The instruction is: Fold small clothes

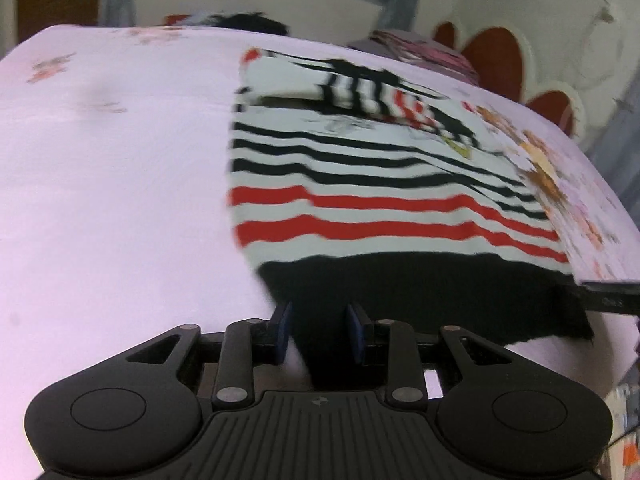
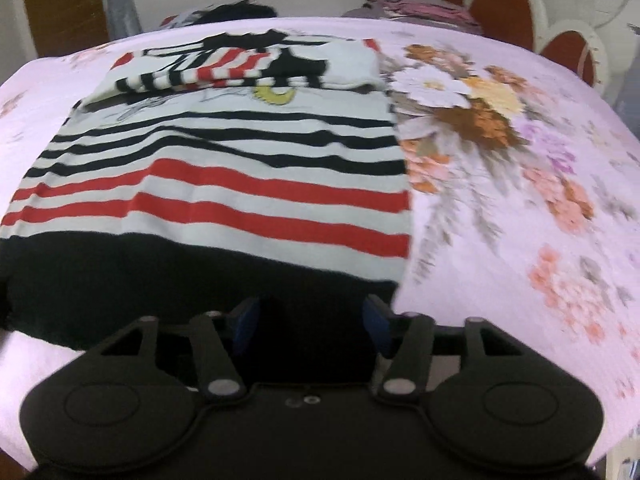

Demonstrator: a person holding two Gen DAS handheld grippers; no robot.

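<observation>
The striped shirt (image 1: pixel 360 184) lay spread flat on the pink floral bedsheet (image 1: pixel 112 160), its sleeves folded in across the chest and its broad black hem turned toward both cameras. The left wrist view showed the shirt's left edge and a wide, nearly plain stretch of sheet beyond it, with only faint small flowers; it also caught a dark finger of the right gripper (image 1: pixel 608 298) reaching in at the hem's far corner. The right wrist view showed what the other did not: the shirt's (image 2: pixel 224 168) right edge and, just beside it, the big printed bouquet on the sheet (image 2: pixel 520 240), along with a yellow patch of the shirt's chest print under the folded sleeves. The left gripper (image 1: pixel 319 330) hung over the near left part of the hem with its 2 blue pads (image 1: pixel 282 330) apart; black cloth sat in the gap, but the pads did not press on it. The right gripper (image 2: pixel 310 322) stood wider still, its jaws parted over the hem's right corner with black fabric between them and no squeeze visible. Both views were blurred. Behind the bed, each showed a dark heap of clothes (image 2: pixel 240 10) and a pinkish folded pile (image 2: pixel 416 6) near a cream headboard (image 1: pixel 500 60) with red scallops. No container was visible in either view.
</observation>
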